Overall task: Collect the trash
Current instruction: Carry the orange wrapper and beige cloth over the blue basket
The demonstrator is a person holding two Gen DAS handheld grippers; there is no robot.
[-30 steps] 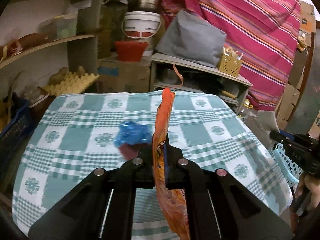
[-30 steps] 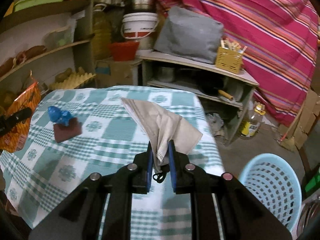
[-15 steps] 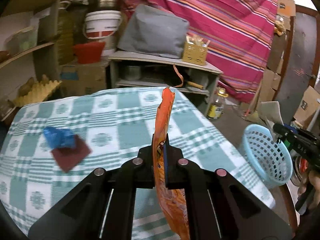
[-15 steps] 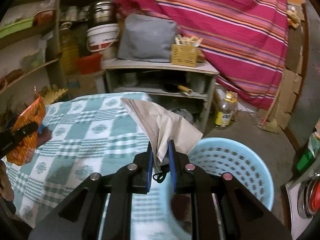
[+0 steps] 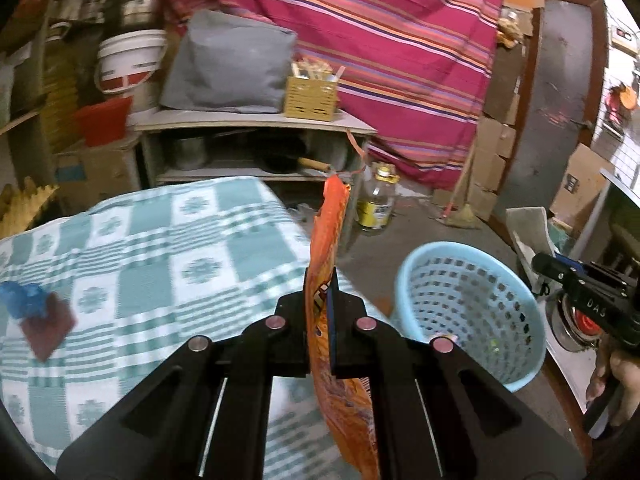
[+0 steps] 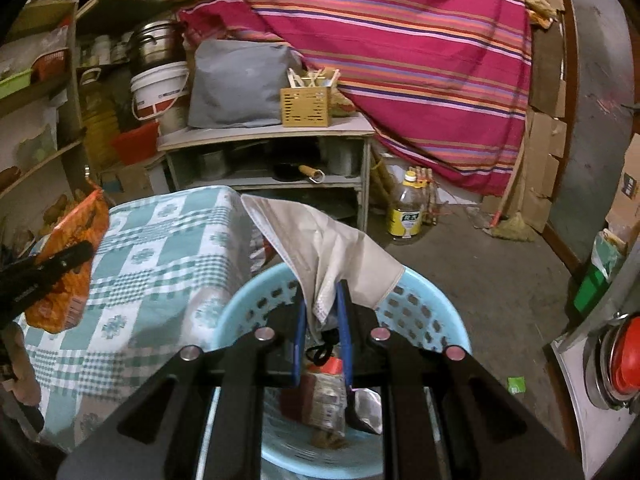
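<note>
My left gripper point(image 5: 320, 280) is shut on an orange snack wrapper point(image 5: 326, 236) that stands up between its pads and hangs below them, over the table's right edge. My right gripper point(image 6: 322, 300) is shut on a beige crumpled paper bag point(image 6: 320, 248), held above the light blue perforated basket point(image 6: 424, 312). Inside the basket lie a plastic bottle with an orange cap point(image 6: 326, 392) and a silvery wrapper point(image 6: 366, 402). From the left wrist view the basket point(image 5: 468, 300) stands on the floor right of the table, with the right gripper point(image 5: 538, 264) beyond it. A blue crumpled wrapper point(image 5: 20, 298) and a dark red square point(image 5: 48, 326) lie on the tablecloth.
The table has a green-and-white checked cloth point(image 5: 160, 248). Behind it stand a grey shelf unit point(image 5: 256, 148) with a grey cushion and a yellow box, buckets, and a striped pink cloth. A yellow-labelled bottle point(image 5: 376, 204) and cardboard boxes stand on the floor. A metal appliance point(image 6: 608, 364) sits at right.
Both grippers have swung to the right, away from the table's middle. The right one now hangs over the basket with the paper bag. The left one, still holding the wrapper, reaches the table's right edge.
</note>
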